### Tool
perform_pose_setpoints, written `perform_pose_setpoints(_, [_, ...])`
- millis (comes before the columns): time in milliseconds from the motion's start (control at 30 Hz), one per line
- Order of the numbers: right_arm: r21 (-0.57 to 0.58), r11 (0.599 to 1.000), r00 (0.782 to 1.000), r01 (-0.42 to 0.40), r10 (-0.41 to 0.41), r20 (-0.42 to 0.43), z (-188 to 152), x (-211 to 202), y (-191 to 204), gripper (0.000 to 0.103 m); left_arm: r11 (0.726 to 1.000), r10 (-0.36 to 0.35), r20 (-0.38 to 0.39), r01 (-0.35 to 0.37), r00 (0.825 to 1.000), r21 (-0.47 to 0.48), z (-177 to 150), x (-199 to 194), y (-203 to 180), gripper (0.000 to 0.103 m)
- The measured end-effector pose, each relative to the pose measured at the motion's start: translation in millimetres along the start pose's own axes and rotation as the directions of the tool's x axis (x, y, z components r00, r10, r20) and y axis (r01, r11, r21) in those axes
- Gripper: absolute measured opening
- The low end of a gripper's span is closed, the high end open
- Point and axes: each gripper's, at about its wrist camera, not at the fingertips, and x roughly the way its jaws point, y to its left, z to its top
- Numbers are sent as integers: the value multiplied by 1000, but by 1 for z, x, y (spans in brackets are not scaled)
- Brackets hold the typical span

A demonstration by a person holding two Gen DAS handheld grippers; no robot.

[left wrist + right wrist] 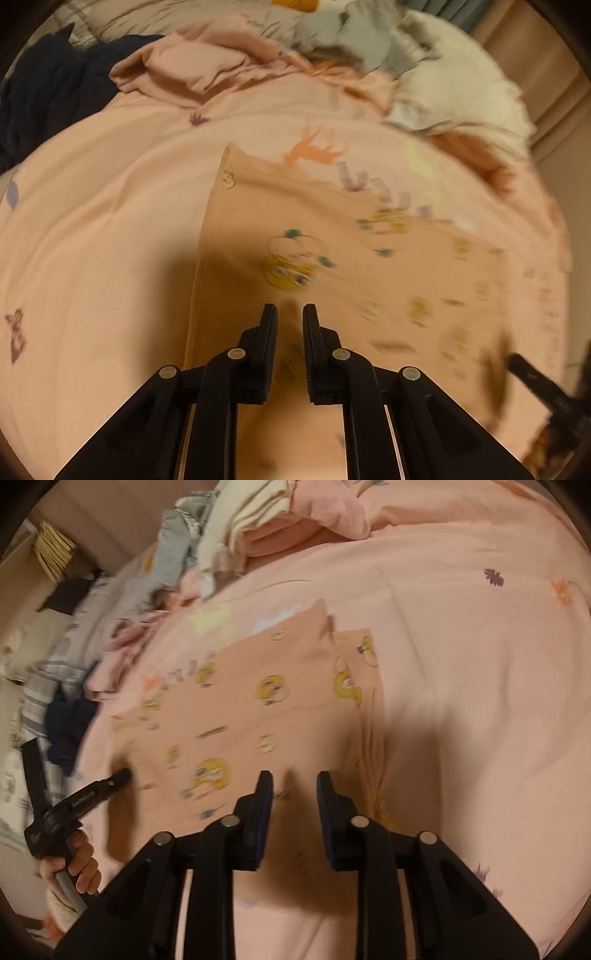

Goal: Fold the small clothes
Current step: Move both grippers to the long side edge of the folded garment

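A small peach garment (295, 206) (240, 709) printed with yellow cartoon figures lies flat on the pink bedsheet (92, 221) (461, 664). My left gripper (290, 308) hovers over its near edge, its fingers almost together and nothing between them. In the right wrist view the left gripper (123, 775) shows at the garment's left edge, held by a hand (83, 860). My right gripper (294, 775) stands open above the garment's near right part, with nothing in the gap. One of its fingers (524, 365) shows blurred at the lower right of the left wrist view.
Loose clothes are heaped along the far side of the bed: a dark navy piece (48, 92), a pink bundle (192, 66), grey fabric (354, 40) and a cream piece (461, 85). A plaid cloth (48, 679) and navy cloth (70, 723) lie at the left edge.
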Motion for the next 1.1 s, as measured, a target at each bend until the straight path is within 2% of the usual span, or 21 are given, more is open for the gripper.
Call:
perform_pose_setpoints(67, [-10,1000,999,16,-16,41,-8,-21,6,44,998,-51,37,50,998,34,-10,-31,0,14])
perform_pose_setpoints(100, [-5,1000,998,1,0,63,-15,-31,7,53,996,-80,69,77,994,39,-21,-48,2,33])
perform_pose_setpoints(133, [0,1000,997,-17,17,73,-21,-35,10,59,995,-98,94,96,991,19,-34,-60,8,58])
perform_pose_setpoints(167, [11,999,996,-51,50,76,-31,-41,10,61,994,-108,106,109,988,-3,-41,-66,14,66])
perform_pose_setpoints(200, [29,997,996,-74,73,54,-41,-42,10,61,991,-121,116,127,986,-47,-56,-69,24,69])
perform_pose_setpoints(233, [53,994,995,-96,94,32,-52,-40,7,63,987,-134,105,143,985,-79,-66,-68,29,69])
perform_pose_setpoints(267, [78,989,992,-122,121,16,-59,-37,5,65,974,-180,56,186,982,-129,-80,-59,39,69])
perform_pose_setpoints(333, [157,972,983,-173,179,-28,-77,-21,-2,68,941,-274,-38,260,961,-215,-100,-40,50,69])
perform_pose_setpoints(367, [178,968,981,-179,189,-40,-84,-17,-4,68,914,-336,-91,302,937,-272,-110,-25,55,69])
perform_pose_setpoints(400, [223,956,977,-190,207,-58,-92,-5,-9,68,873,-411,-145,343,900,-346,-121,-5,61,69])
perform_pose_setpoints(433, [258,946,974,-193,218,-69,-98,3,-13,68,846,-451,-159,363,878,-391,-128,6,62,69])
perform_pose_setpoints(500, [308,930,969,-203,237,-75,-107,12,-18,68,819,-474,-101,396,874,-415,-130,10,65,69])
perform_pose_setpoints(533, [344,913,967,-218,249,-49,-110,16,-22,68,808,-485,-75,413,872,-420,-128,7,65,69])
perform_pose_setpoints(600, [375,888,958,-265,285,2,-112,12,-25,69,776,-508,37,476,861,-414,-119,3,65,69])
perform_pose_setpoints(633, [383,880,955,-280,297,17,-111,9,-27,70,776,-501,63,480,863,-410,-115,4,66,69])
perform_pose_setpoints(667, [402,866,950,-298,309,38,-109,11,-29,71,777,-484,68,465,872,-424,-111,10,67,69])
perform_pose_setpoints(700, [428,851,947,-305,317,46,-107,15,-32,71,768,-484,60,457,873,-448,-108,19,67,69])
perform_pose_setpoints(800, [475,808,932,-349,352,85,-102,21,-36,71,732,-508,90,484,857,-479,-103,24,67,69])
perform_pose_setpoints(933, [508,778,926,-368,356,126,-92,22,-43,71,688,-533,135,521,835,-505,-93,33,68,69])
perform_pose_setpoints(1033, [503,780,926,-373,350,143,-84,23,-44,69,698,-524,169,535,835,-476,-91,32,66,69])
perform_pose_setpoints(1100, [502,782,927,-370,348,142,-78,27,-41,70,719,-505,181,528,844,-452,-85,32,60,69])
